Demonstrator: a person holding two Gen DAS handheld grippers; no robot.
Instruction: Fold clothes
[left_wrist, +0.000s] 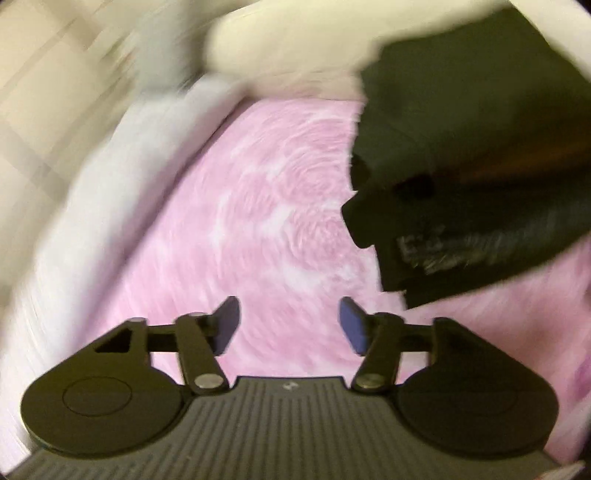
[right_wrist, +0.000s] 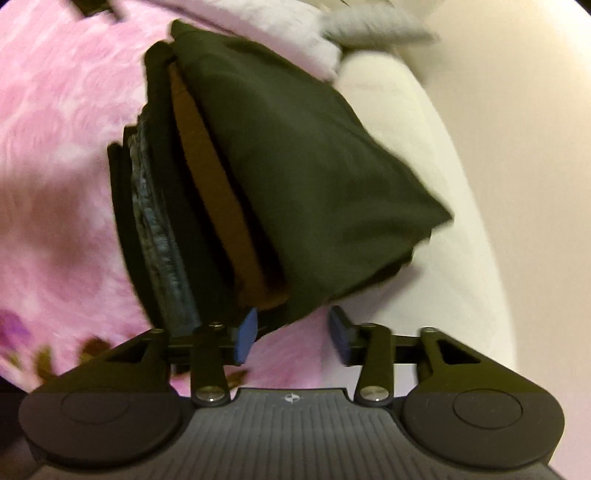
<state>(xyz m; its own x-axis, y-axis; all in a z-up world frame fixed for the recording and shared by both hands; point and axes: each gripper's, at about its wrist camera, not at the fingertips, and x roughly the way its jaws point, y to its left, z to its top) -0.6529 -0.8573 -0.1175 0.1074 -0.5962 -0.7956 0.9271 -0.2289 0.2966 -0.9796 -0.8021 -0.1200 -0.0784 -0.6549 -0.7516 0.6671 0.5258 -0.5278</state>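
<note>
Pink rose-patterned plush blanket (left_wrist: 280, 206) looks soft and fuzzy, a deep matt pile. On it sits the dark olive folded cloth stack (right_wrist: 303, 177), smooth-woven and matt, with a rust-brown knit layer (right_wrist: 218, 199) and a rough grey-blue textured layer (right_wrist: 162, 236) showing at its edge. The left gripper (left_wrist: 289, 325) is matt black plastic, with blue rubbery pads on its fingers (left_wrist: 354, 325) and shiny metal pivot pins.

One stack of folded clothes (right_wrist: 295, 166) on one pink fleece blanket (right_wrist: 55, 147), near its edge by one white cushion (right_wrist: 406, 147). Layers countable at the stack's open side: one dark olive on top, one brown (right_wrist: 218, 206), one grey knit (right_wrist: 159, 229), at least one black; blur hides any further. Two grippers, two blue pads each.
</note>
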